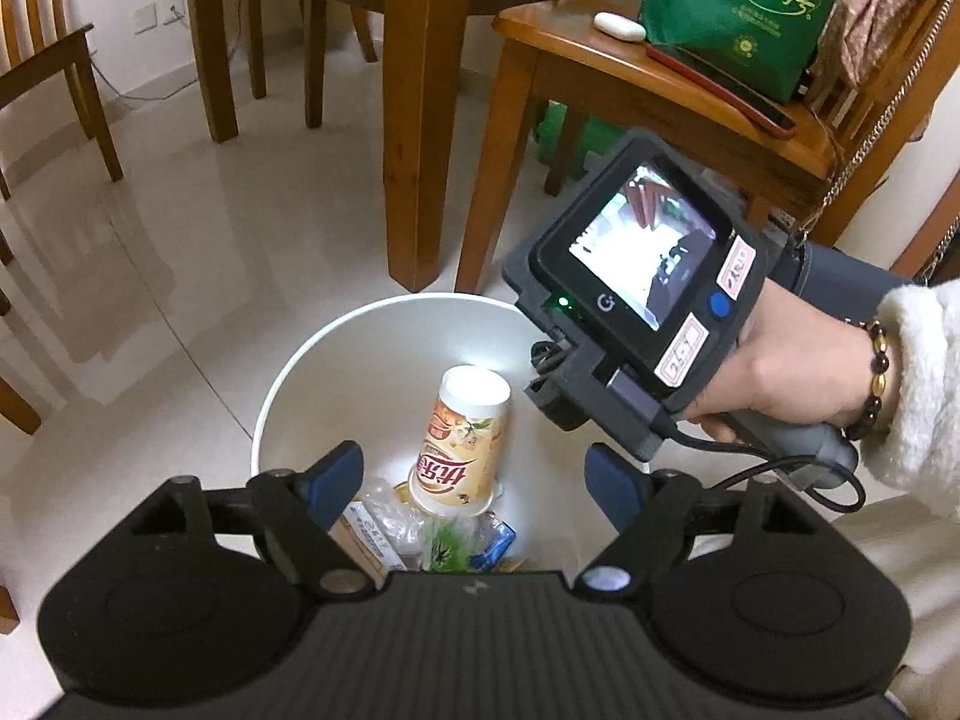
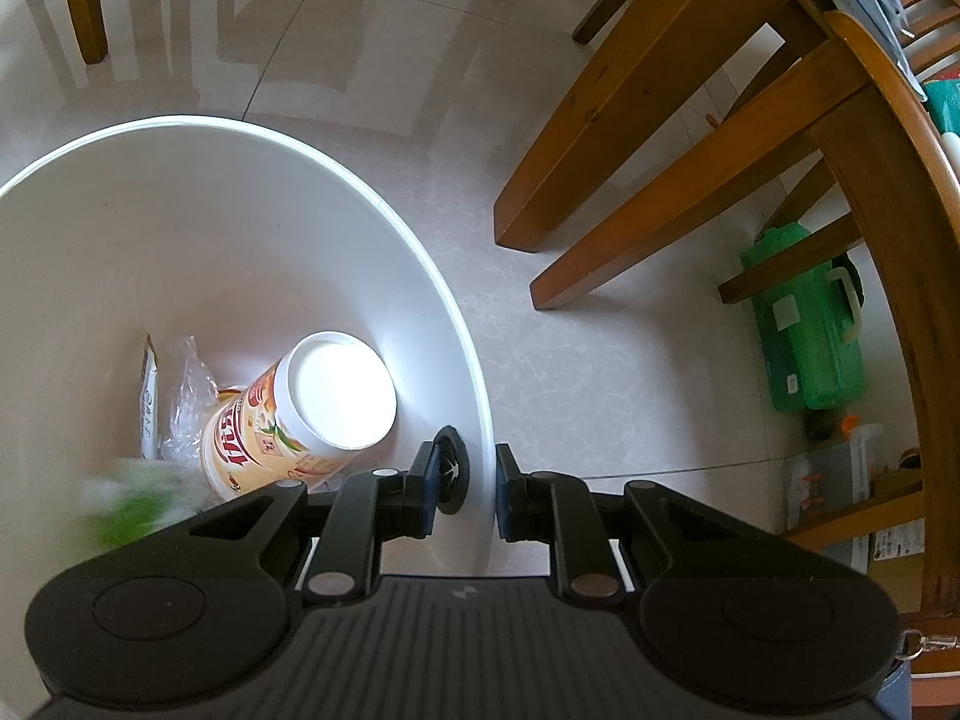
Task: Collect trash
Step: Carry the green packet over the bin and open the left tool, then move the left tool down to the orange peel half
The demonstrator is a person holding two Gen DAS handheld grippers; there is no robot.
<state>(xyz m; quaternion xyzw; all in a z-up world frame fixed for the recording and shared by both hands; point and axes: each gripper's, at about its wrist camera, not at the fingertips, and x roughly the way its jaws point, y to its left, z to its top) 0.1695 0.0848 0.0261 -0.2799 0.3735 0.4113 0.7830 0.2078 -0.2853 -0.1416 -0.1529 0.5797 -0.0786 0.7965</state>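
A white trash bin stands on the tiled floor. It holds a tipped paper drink cup, clear plastic and a green wrapper. My left gripper hangs open just above the bin with nothing between its fingers. In the right wrist view the bin fills the left side, with the cup lying inside and a motion-blurred green wrapper. My right gripper straddles the bin's near rim, its jaws drawn close on the wall. A hand holds the right gripper's body.
A wooden table leg stands just behind the bin. A wooden chair to the right carries a green bag. Under the furniture lie a green plastic container and bottles. Tiled floor lies to the left.
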